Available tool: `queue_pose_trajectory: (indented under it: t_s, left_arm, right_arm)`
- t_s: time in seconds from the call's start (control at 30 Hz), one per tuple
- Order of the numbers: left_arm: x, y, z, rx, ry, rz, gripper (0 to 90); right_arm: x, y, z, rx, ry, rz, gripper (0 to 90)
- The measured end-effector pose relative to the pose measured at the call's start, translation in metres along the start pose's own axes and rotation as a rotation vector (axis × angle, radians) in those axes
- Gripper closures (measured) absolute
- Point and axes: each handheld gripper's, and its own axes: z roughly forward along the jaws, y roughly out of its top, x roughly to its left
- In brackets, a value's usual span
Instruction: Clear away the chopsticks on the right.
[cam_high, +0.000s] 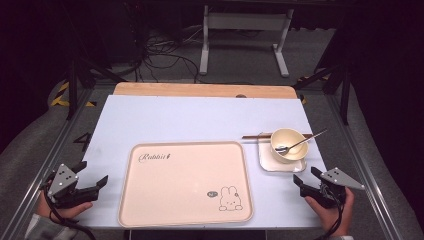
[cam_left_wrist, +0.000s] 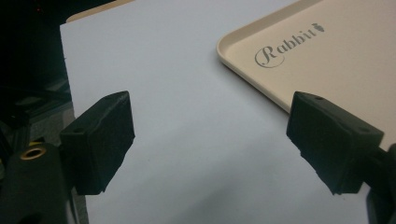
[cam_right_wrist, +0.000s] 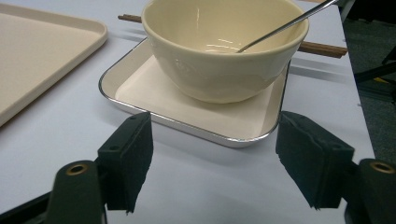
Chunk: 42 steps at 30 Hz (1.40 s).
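Observation:
A cream bowl (cam_high: 289, 145) (cam_right_wrist: 224, 51) sits on a small square white plate (cam_high: 270, 164) (cam_right_wrist: 140, 91) at the right of the table. A metal spoon (cam_high: 300, 143) (cam_right_wrist: 280, 29) leans in the bowl. Brown chopsticks (cam_high: 252, 136) (cam_right_wrist: 322, 48) lie just behind the plate. A large beige tray (cam_high: 185, 182) (cam_left_wrist: 336, 51) with "Rabbit" lettering and a rabbit drawing lies at the front centre. My right gripper (cam_high: 306, 178) (cam_right_wrist: 217, 161) stands open just short of the plate's near edge. Left of the tray, my left gripper (cam_high: 92, 175) (cam_left_wrist: 210, 140) is open over bare table.
The white table top (cam_high: 200, 117) has a wooden strip (cam_high: 200, 90) along its far edge. Metal rails run along both sides. A white stand (cam_high: 245, 35) and cables lie on the floor beyond.

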Motion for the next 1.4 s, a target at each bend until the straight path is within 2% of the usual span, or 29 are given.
queue_pose_trajectory:
  t_s: [0.03,0.07,0.2,0.43,0.53,0.63,0.77,0.87,0.9,1.0,1.03,1.13,1.2,1.27,1.4]
  left_arm:
    - [-0.001,0.0,0.0,0.004,-0.025,0.005,22.2]
    - [-0.001,0.0,0.0,0.008,-0.018,0.015,26.2]
    - [-0.003,0.0,0.0,0.011,-0.011,0.01,21.7]
    - [-0.001,-0.002,0.0,0.014,-0.007,0.004,19.7]
    - [-0.002,-0.002,0.001,0.022,-0.001,0.004,16.8]
    - [-0.003,-0.002,0.001,0.03,0.001,0.005,16.3]
    - [-0.004,-0.002,0.002,0.037,0.001,0.008,16.3]
    - [-0.005,-0.002,0.002,0.038,-0.005,0.013,16.5]
    - [-0.005,-0.002,0.003,0.043,-0.009,0.019,16.6]
    - [-0.007,-0.003,0.004,0.048,-0.015,0.023,17.2]
    - [-0.007,-0.002,0.004,0.05,-0.016,0.025,17.5]
    - [-0.008,-0.002,0.005,0.056,-0.022,0.03,17.5]
    - [-0.009,-0.002,0.006,0.061,-0.022,0.032,17.6]
    - [-0.009,-0.002,0.006,0.066,-0.02,0.036,18.2]
    - [-0.01,-0.002,0.008,0.079,-0.03,0.043,19.7]
  right_arm:
    - [0.0,0.0,0.0,-0.001,0.001,0.0,28.3]
    - [-0.001,0.0,0.0,-0.003,0.004,0.001,28.3]
    - [-0.003,0.002,-0.001,-0.018,0.009,0.011,28.4]
    - [-0.003,0.006,0.0,-0.018,0.009,0.008,29.1]
    - [-0.005,0.008,0.001,-0.01,0.006,0.009,30.2]
    - [-0.008,0.011,0.001,-0.025,0.0,0.027,33.7]
    - [-0.012,0.016,0.0,-0.039,-0.012,0.039,41.2]
    - [-0.015,0.018,-0.001,-0.05,-0.011,0.035,46.5]
    - [-0.016,0.018,-0.003,-0.06,-0.005,0.041,52.1]
    - [-0.018,0.019,-0.005,-0.071,-0.003,0.043,55.1]
    - [-0.02,0.019,-0.006,-0.076,-0.006,0.05,58.9]
    - [-0.03,0.021,-0.006,-0.056,-0.054,0.081,67.9]
    - [-0.043,0.021,-0.003,-0.045,-0.06,0.117,74.9]
    - [-0.052,0.023,0.001,-0.032,-0.074,0.131,80.0]
    - [-0.062,0.033,0.011,0.006,-0.106,0.116,88.9]
